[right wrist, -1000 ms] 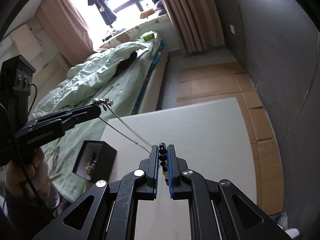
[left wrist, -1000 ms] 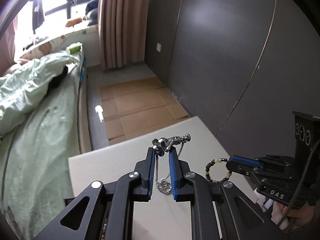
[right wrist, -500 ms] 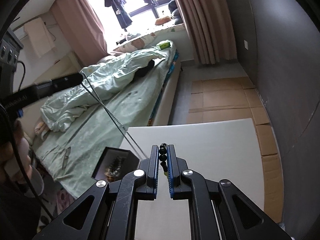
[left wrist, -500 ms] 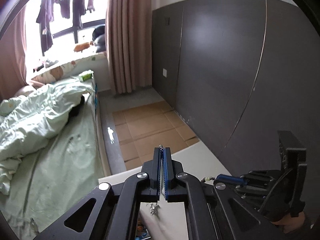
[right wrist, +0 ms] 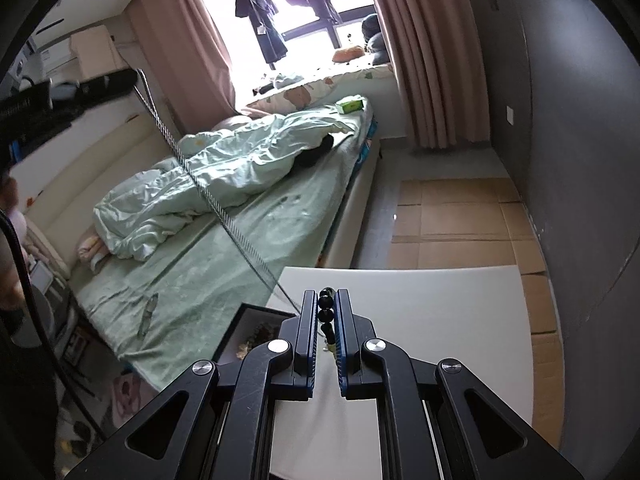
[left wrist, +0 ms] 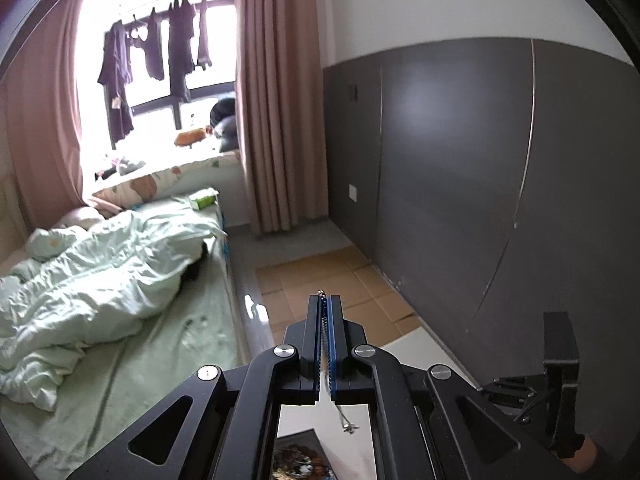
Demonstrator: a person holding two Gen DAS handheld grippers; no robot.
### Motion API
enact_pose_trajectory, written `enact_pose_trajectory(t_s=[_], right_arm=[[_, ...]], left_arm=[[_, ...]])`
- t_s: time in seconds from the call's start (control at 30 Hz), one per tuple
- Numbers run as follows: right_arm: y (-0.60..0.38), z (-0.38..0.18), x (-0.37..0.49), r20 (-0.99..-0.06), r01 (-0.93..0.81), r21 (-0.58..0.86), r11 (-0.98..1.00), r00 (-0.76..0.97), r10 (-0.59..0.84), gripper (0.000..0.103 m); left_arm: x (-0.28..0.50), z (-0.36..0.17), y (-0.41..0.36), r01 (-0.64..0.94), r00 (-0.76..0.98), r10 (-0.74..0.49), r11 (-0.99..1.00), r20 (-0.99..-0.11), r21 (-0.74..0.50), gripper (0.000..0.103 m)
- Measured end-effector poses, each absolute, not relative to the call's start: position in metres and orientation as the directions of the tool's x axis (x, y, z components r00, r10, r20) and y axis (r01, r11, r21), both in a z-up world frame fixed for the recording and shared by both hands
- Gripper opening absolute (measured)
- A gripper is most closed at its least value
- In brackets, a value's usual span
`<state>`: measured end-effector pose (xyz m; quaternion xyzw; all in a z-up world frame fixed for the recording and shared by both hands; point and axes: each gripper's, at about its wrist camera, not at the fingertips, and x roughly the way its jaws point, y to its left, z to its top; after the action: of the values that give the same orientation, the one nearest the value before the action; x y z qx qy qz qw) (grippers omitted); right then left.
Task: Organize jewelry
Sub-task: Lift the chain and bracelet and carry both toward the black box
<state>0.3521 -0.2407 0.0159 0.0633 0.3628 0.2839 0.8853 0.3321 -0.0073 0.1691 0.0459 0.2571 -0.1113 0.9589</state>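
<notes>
My left gripper (left wrist: 325,299) is shut on a thin silver chain (left wrist: 341,414), whose end with a small charm hangs below the fingers. In the right wrist view the same chain (right wrist: 208,200) runs taut from the raised left gripper (right wrist: 120,78) at the upper left down towards the black jewelry box (right wrist: 250,330). My right gripper (right wrist: 325,298) is shut on a bracelet of dark beads (right wrist: 325,308), held above the white table (right wrist: 420,304). The box (left wrist: 300,454) holds several pieces and sits at the table's left edge.
A bed with a pale green duvet (right wrist: 224,172) lies left of the table. Cardboard sheets (right wrist: 452,220) cover the floor beyond it, and a dark grey wall (left wrist: 460,180) runs along the right. Curtains and a bright window stand at the back.
My left gripper has shut fully on the chain and risen well above the table, drawing the chain up. My right gripper has lifted a little with the bead bracelet.
</notes>
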Motion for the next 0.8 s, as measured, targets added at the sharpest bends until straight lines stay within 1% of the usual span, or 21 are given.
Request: enact_pose_trajectory(t_s=[0.2,0.4,0.57,0.8], right_arm=[[-0.235,0.024,0.347,-0.593,-0.465,0.323,0.825,0.58,0.559,0.009],[-0.221,0.033,0.341,-0.583,-0.488,0.318,0.813,0.575,0.574,0.009],[-0.208,0.033,0.339,-0.586,-0.505,0.309,0.806,0.566,0.58,0.009],[-0.186,0.025,0.339,-0.6,-0.518,0.302,0.8,0.549,0.582,0.009]], left_arm=[[0.325,0.195,0.003,0.217,0.868,-0.167,0.975,-0.467,0.054,0.002],[0.317,0.197,0.017,0.191,0.876,-0.141,0.979,-0.461,0.064,0.002],[0.318,0.174,0.031,0.176,0.861,-0.129,0.983,-0.492,0.052,0.002],[0.324,0.134,0.048,0.18,0.826,-0.146,0.984,-0.544,0.009,0.002]])
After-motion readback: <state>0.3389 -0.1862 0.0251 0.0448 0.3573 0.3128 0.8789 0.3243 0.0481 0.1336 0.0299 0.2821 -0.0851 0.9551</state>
